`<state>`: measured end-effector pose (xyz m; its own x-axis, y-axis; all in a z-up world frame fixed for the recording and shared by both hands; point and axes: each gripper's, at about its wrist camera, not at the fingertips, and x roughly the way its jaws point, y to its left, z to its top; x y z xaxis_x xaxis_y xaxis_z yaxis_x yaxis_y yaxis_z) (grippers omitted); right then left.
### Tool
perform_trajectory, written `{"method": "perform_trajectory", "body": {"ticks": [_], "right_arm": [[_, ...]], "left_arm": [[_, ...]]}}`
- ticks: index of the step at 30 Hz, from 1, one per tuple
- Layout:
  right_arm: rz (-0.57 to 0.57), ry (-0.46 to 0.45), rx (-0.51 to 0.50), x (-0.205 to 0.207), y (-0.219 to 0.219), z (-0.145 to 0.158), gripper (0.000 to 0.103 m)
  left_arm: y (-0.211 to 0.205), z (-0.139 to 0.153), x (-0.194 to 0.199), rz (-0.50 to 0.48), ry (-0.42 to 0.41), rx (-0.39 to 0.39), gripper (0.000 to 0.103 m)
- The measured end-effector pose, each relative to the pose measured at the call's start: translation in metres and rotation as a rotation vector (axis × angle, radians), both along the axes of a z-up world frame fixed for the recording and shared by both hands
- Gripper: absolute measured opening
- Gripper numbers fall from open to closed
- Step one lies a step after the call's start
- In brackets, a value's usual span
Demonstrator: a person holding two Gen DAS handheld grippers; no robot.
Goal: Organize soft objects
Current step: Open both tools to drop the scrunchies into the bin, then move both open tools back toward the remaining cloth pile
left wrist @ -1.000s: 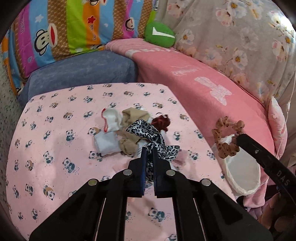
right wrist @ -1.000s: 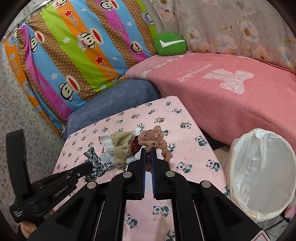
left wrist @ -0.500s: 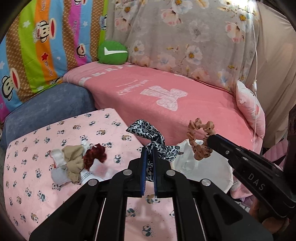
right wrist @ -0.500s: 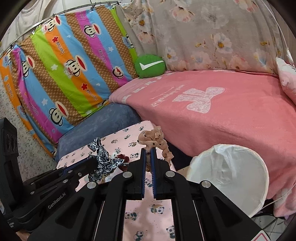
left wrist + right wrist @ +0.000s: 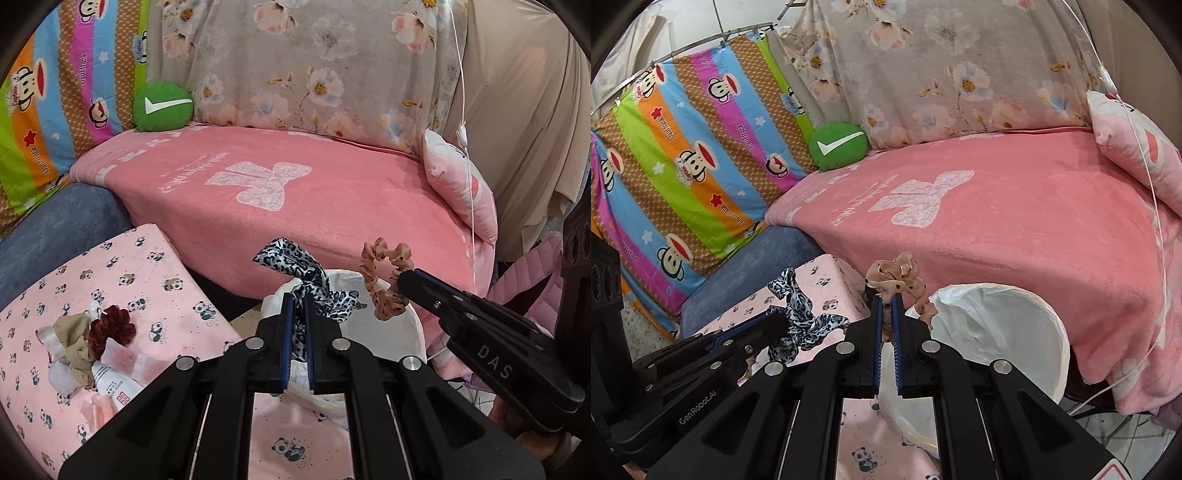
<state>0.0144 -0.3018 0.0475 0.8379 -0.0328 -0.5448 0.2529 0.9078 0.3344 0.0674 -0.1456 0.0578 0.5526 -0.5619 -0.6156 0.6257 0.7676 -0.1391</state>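
Note:
My left gripper [image 5: 299,297] is shut on a black-and-white leopard-print scrunchie [image 5: 295,264], held above the near rim of a round bin lined with a white bag [image 5: 388,332]. My right gripper [image 5: 885,297] is shut on a tan dotted scrunchie [image 5: 897,269], which hangs over the bin's [image 5: 1008,328] left rim. In the left wrist view the right gripper [image 5: 400,282] comes in from the right with the tan scrunchie [image 5: 384,277] over the bin. The right wrist view shows the left gripper [image 5: 779,317] at lower left with the leopard scrunchie [image 5: 798,317].
On the panda-print pink surface [image 5: 155,280] lie a dark red scrunchie [image 5: 112,325], a beige scrunchie [image 5: 75,343] and small white packets. A pink blanket-covered couch [image 5: 314,206] rises behind the bin, with a green cushion [image 5: 162,107] and a pink pillow [image 5: 458,184].
Both grippers swung right from above the pile on the panda surface to over the white bin, each carrying its scrunchie. The pile now sits at the left.

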Motion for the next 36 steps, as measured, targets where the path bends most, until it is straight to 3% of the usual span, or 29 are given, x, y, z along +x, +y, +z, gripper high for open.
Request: {"method": "perform_trajectory", "body": {"ticks": [10, 12, 16, 21, 36], "right_arm": [[-0.043, 0.020, 0.019, -0.005, -0.025, -0.015, 0.008], [-0.059, 0.019, 0.022, -0.007, -0.027, -0.016, 0.015], [-0.070, 0.019, 0.028, -0.009, -0.029, -0.018, 0.019], [-0.077, 0.019, 0.026, -0.012, -0.027, -0.018, 0.027], [-0.014, 0.026, -0.001, -0.004, 0.000, -0.010, 0.028]], "left_arm": [[-0.031, -0.010, -0.003, -0.049, 0.015, 0.030, 0.008], [-0.035, -0.012, -0.003, -0.054, 0.019, 0.044, 0.010], [-0.034, -0.015, -0.001, -0.014, 0.022, 0.053, 0.047], [-0.031, -0.014, 0.000, 0.007, 0.023, 0.047, 0.047], [0.007, -0.011, 0.004, 0.090, 0.043, 0.014, 0.047]]}}
